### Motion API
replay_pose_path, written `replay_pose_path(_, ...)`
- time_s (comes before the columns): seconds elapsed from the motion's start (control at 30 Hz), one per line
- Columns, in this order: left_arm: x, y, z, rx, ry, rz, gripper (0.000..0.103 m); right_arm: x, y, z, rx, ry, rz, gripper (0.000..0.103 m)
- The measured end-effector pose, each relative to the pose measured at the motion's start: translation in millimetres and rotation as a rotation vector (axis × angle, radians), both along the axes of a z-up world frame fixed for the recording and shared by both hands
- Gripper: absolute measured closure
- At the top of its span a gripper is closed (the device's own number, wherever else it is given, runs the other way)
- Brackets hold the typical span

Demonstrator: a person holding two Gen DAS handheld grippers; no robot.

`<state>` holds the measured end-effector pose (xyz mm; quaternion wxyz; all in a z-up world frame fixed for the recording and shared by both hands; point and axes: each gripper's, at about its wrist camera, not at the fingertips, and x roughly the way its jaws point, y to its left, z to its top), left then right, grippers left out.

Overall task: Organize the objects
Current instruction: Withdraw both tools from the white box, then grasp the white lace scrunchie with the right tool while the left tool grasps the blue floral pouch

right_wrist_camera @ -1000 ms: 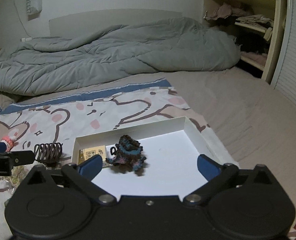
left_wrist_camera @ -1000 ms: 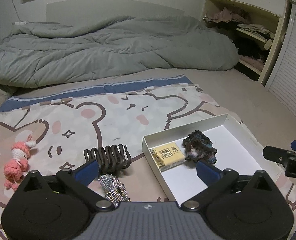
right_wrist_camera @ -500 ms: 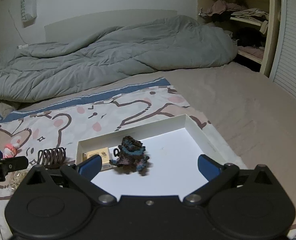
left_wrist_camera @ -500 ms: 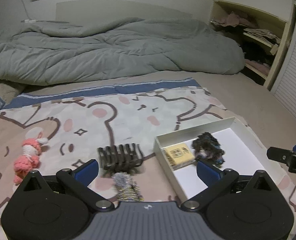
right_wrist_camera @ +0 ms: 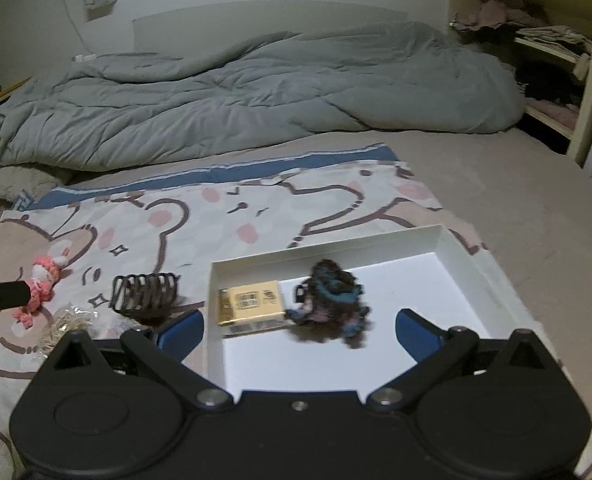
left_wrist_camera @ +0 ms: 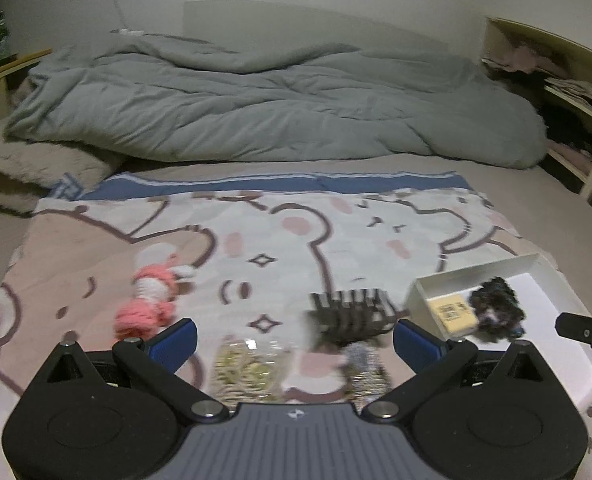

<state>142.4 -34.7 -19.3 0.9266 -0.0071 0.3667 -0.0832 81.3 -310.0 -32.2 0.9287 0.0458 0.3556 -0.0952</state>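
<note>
White box [right_wrist_camera: 447, 240] sits on the cartoon-print blanket [right_wrist_camera: 224, 216], toward its right edge. Near-left corner of the box holds a yellow packet [right_wrist_camera: 252, 306] lying flat; just right of it, touching or nearly so, a dark blue-brown scrunchie [right_wrist_camera: 331, 294], blurred at its edges. Rest of the box floor bare white.

Left of the box, on the blanket: dark claw hair clip [left_wrist_camera: 351, 312], close to the box wall but apart from it. Nearer the blanket's near edge, a silvery tinsel-like tie [left_wrist_camera: 365, 370] and a clear packet of pale gold bits [left_wrist_camera: 248, 372], both smeared by motion and partly cut off behind the gripper body; contents not identifiable. Farther left, a pink knitted doll [left_wrist_camera: 152, 300], also blurred.

Left gripper [left_wrist_camera: 294, 338] wide apart, nothing between its blue pads; hovers over the tie and packet.

Right gripper [right_wrist_camera: 299, 330] likewise spread wide, empty, above the box's near half.

Grey duvet [right_wrist_camera: 256, 92] bunched along the far side of the bed.
</note>
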Motion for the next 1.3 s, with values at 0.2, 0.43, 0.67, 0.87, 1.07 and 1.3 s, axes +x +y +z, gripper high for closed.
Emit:
replay_pose_path(0.2, -2, 29, -2, 0.023, -0.007, 0.066, 0.000, 12, 23, -3, 0.008, 0.008, 0.050, 0.000)
replay_pose_path(0.43, -8, 46, -6, 0.033, -0.005, 0.065, 0.000, 21, 45, -5, 0.018, 0.012, 0.111, 0.000)
replay_pose_path(0.67, -18, 28, -26, 0.061, 0.058, 0.019, 0.000, 24, 61, -12, 0.011, 0.009, 0.163, 0.000)
replay_pose_path(0.87, -22, 3, -48, 0.072, 0.121, -0.044, 0.000, 22, 69, -11, -0.046, -0.021, 0.168, 0.000)
replay_pose_path(1.07, -21, -9, -68, 0.079, 0.176, -0.096, 0.000, 20, 73, -10, -0.042, -0.031, 0.191, 0.000)
replay_pose_path(1.3, -37, -8, -80, 0.241, 0.238, -0.330, 0.000, 16, 81, -10, -0.057, -0.025, 0.246, 0.000)
